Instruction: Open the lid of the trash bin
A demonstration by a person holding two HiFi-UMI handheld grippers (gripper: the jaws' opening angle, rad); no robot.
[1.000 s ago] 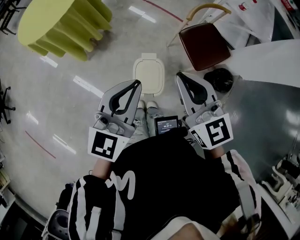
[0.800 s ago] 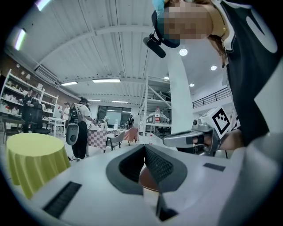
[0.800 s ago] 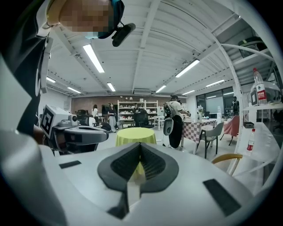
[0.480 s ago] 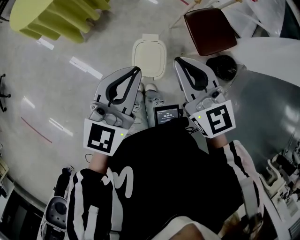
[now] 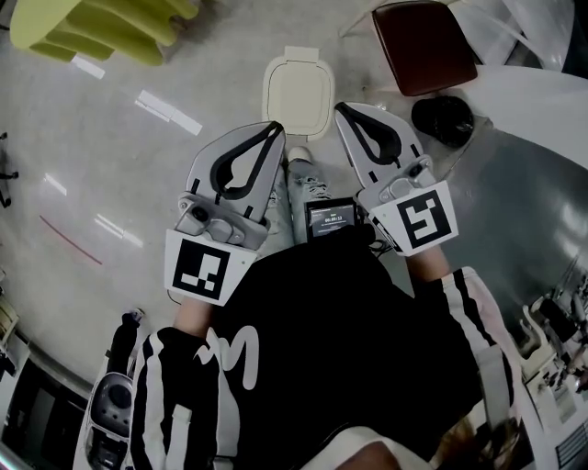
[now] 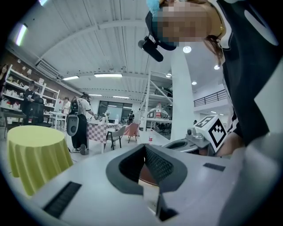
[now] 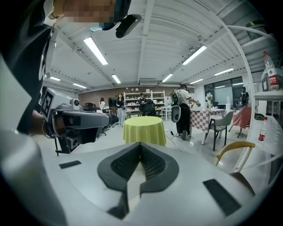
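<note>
The trash bin [image 5: 298,92] stands on the floor straight ahead of my feet, seen from above in the head view. Its cream lid lies flat and closed, with a small tab at the far edge. My left gripper [image 5: 274,128] is shut and empty, its tip just short of the bin's near left corner. My right gripper [image 5: 342,110] is shut and empty too, beside the bin's near right corner. Both are held high above the floor. The bin does not show in either gripper view, where the left gripper [image 6: 145,146] and the right gripper [image 7: 140,144] point across the room.
A yellow-green covered table [image 5: 101,27] stands at the far left and a brown chair [image 5: 424,46] at the far right. A black round object [image 5: 443,119] sits by a white table [image 5: 537,96]. A small screen [image 5: 331,218] hangs at the person's chest. People stand far across the room [image 7: 182,110].
The bin has drawn closer to both gripper tips as the person stepped forward. Both grippers stay shut and side by side.
</note>
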